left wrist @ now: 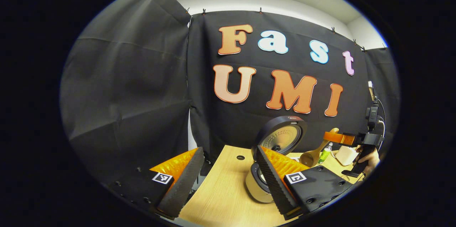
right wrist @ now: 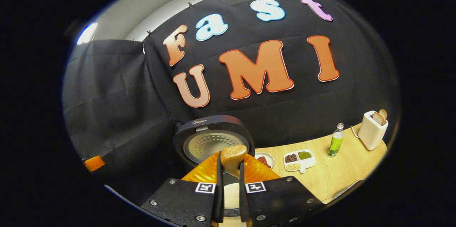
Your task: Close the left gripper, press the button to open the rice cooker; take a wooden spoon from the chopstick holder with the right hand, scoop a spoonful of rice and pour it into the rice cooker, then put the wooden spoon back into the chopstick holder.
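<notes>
The rice cooker (left wrist: pixel 257 184) stands on the wooden table (left wrist: pixel 221 198) with its round lid (left wrist: pixel 283 136) swung up. My left gripper (left wrist: pixel 228 170) is open and holds nothing; its right finger overlaps the cooker's body. Right of the lid, my right gripper (left wrist: pixel 340 138) holds the wooden spoon (left wrist: pixel 313 154) by the handle, bowl hanging down towards the cooker. In the right gripper view, my right gripper (right wrist: pixel 231 170) is shut on the wooden spoon (right wrist: pixel 233 158), straight in front of the raised lid (right wrist: pixel 213 141). White rice (right wrist: pixel 231 191) shows between the fingers, inside a dark rim below.
On the table right of the cooker are a small dish of red beans (right wrist: pixel 264 161), a white divided plate of grains (right wrist: pixel 300 160), a green bottle (right wrist: pixel 335 140) and a white toaster with bread (right wrist: pixel 372 129). A hand (left wrist: pixel 370 159) grips the right gripper's handle. The black cloth wall runs close behind.
</notes>
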### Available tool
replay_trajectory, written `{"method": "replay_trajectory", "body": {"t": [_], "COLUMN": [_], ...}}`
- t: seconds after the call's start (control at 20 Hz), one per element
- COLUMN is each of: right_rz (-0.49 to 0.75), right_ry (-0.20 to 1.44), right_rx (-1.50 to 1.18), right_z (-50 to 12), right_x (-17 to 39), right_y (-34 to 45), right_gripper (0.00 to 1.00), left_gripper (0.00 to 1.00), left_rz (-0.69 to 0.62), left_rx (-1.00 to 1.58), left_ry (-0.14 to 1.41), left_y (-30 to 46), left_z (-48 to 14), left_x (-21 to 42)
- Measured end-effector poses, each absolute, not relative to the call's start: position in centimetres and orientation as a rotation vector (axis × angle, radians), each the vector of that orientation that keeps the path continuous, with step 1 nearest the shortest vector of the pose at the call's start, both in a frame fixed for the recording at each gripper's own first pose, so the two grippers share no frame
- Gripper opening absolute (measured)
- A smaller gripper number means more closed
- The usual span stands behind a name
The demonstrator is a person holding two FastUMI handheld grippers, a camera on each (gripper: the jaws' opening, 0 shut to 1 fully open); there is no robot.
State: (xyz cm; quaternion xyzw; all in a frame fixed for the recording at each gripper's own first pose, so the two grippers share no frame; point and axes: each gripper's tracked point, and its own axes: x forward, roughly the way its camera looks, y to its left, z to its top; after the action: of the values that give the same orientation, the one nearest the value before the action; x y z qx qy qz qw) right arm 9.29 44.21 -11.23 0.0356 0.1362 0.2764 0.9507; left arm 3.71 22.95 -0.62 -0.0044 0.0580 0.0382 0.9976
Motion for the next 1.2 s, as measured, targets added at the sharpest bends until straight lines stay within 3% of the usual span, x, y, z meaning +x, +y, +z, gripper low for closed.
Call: {"method": "replay_trajectory", "body": {"t": [0.8,1.2], "right_rz": [0.322,0.208], "right_ry": [0.282,0.323], "right_rx": [0.125,0.15], "right_z": [-10.9,-14.0], "right_x": [10.2,9.2], "right_y": [22.2,12.1], "right_gripper": [0.17,0.17], "left_gripper": [0.97,0.98], "left_rz": [-0.016,-0.044], "left_rx": [-0.024,-0.013], "left_ry": [0.1,0.099], "left_y": [12.9,7.8], "left_z": [-0.8,-0.9], "left_x": [5.0,5.0]}}
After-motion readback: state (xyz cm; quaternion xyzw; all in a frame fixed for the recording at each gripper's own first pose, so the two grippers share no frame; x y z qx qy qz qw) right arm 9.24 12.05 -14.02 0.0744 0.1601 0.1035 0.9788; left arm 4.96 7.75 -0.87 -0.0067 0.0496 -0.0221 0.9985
